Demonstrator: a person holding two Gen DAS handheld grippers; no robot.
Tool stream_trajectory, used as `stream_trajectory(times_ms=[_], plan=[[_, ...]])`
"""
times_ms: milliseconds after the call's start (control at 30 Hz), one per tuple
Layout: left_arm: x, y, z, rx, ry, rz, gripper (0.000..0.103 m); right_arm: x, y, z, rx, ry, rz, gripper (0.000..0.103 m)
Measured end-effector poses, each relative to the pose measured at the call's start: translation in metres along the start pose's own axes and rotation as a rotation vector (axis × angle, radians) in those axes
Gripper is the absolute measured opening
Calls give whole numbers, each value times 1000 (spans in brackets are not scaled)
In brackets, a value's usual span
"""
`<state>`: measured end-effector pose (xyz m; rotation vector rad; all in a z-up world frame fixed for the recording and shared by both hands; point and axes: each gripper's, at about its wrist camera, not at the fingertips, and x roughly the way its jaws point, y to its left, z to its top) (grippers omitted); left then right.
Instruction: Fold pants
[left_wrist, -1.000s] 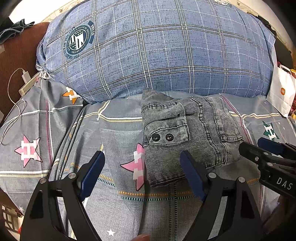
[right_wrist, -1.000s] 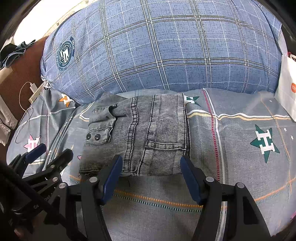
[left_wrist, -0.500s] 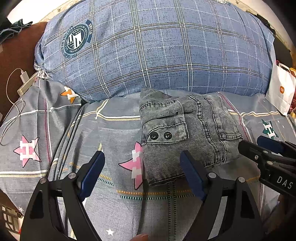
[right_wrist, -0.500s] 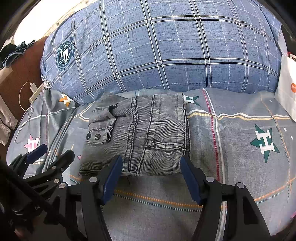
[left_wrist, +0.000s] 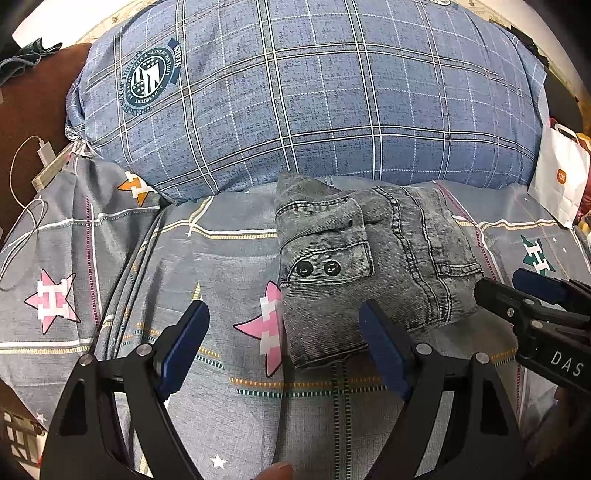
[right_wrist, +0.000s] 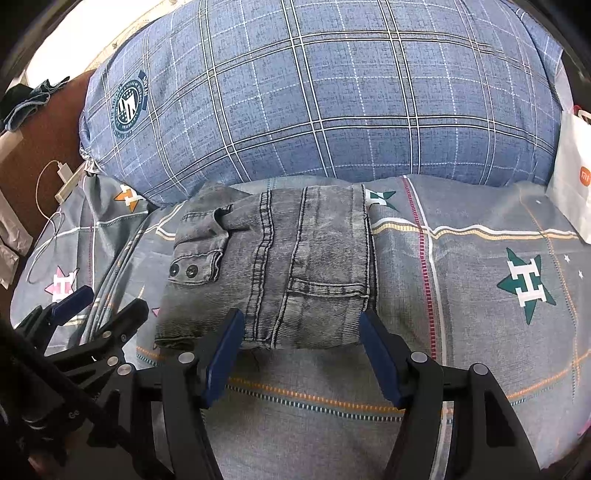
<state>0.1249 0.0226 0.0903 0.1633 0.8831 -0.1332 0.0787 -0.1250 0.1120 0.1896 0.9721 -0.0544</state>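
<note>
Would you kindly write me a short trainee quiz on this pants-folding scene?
1. True or false: the left hand-held gripper grips the pants.
2. What lies right behind the pants: (a) plaid pillow, (b) basket, (c) chair?
3. How many dark buttons show on the pants' flap?

Key: 1 false, both the left and right hand-held gripper are open, holding nothing; 2 a; 3 two.

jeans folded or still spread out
Folded. The jeans lie as one compact stacked rectangle on the bedsheet, no legs trailing out. Both grippers are open and hold nothing.
</note>
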Motion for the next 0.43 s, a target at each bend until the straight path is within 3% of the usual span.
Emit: stream_trajectory(times_ms=[200, 333, 433], plan=[[0, -1, 0, 5, -1, -10, 84, 1, 1, 1, -4, 4, -3, 66], [-2, -6, -1, 29, -69, 17, 84, 7, 1, 1, -8, 9, -5, 66], [12, -3, 2, 5, -34, -50, 84, 16, -2, 2, -7, 6, 0, 66]])
